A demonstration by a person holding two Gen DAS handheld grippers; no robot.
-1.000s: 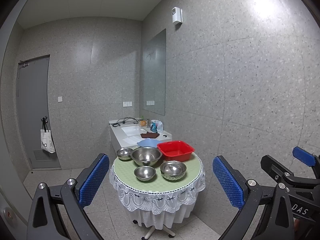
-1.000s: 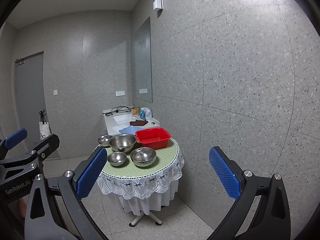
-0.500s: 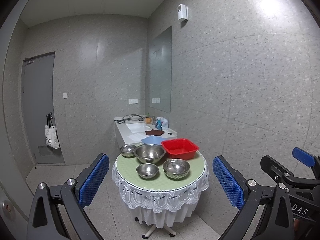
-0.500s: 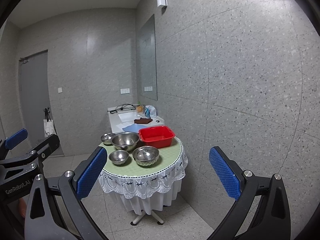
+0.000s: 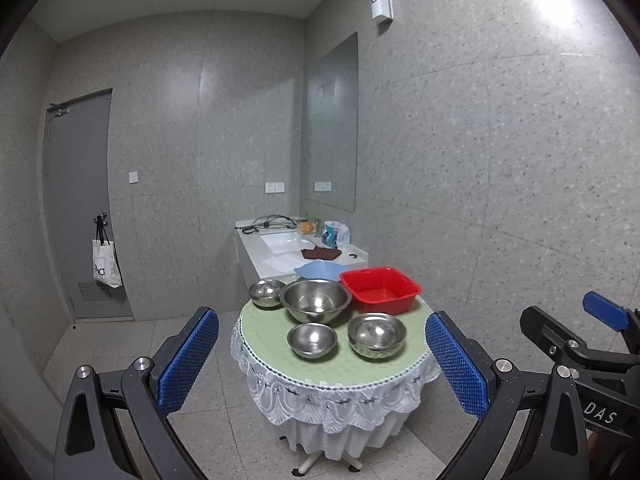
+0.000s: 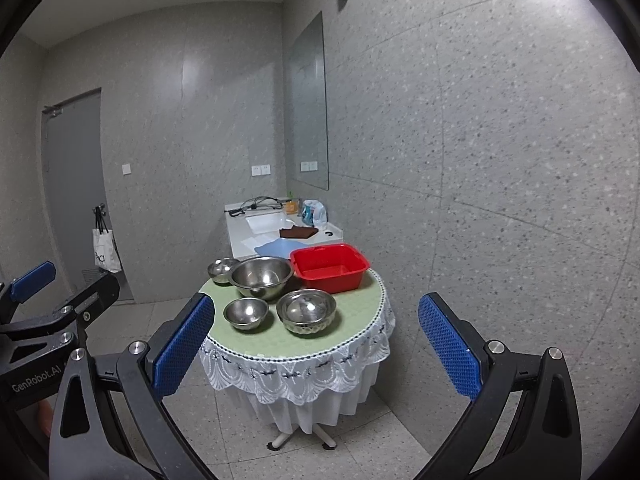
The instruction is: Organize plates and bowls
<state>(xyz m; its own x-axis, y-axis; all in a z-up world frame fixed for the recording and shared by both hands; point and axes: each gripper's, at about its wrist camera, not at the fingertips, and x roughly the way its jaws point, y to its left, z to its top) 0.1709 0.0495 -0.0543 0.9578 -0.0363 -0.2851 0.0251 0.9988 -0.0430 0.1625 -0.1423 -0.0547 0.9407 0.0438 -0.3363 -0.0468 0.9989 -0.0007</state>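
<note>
Nearest, left gripper (image 5: 322, 354) spread wide, empty, blue pads (image 5: 188, 360) well apart, hanging short of the table. Beside it, right gripper (image 6: 316, 344) likewise spread wide and empty, pads (image 6: 448, 352) framing the table from a distance. Beyond both, round table (image 5: 340, 368) with pale green top and white lace skirt, standing by the grey speckled wall (image 5: 500, 160). On the near half of the top, small steel bowl (image 5: 312, 340) at left, and just right of it a stack of nested steel bowls (image 5: 377, 336), close together; touching or not, cannot tell. Behind those, large steel bowl (image 5: 315, 300) near the centre, with another small bowl (image 5: 266, 293) at its left, apparently touching. At the far right of the top, red plastic basin (image 5: 380, 290), empty, just beside the large bowl. Past the table edge, blue sheet (image 5: 320, 270), then white counter with sink (image 5: 280, 244), brown cloth (image 5: 320, 254), cables and a plastic bag (image 5: 336, 234). Above, mirror (image 5: 332, 124) on the wall. Farthest left, grey door (image 5: 80, 200) with a white tote bag (image 5: 105, 262) hanging on it.
</note>
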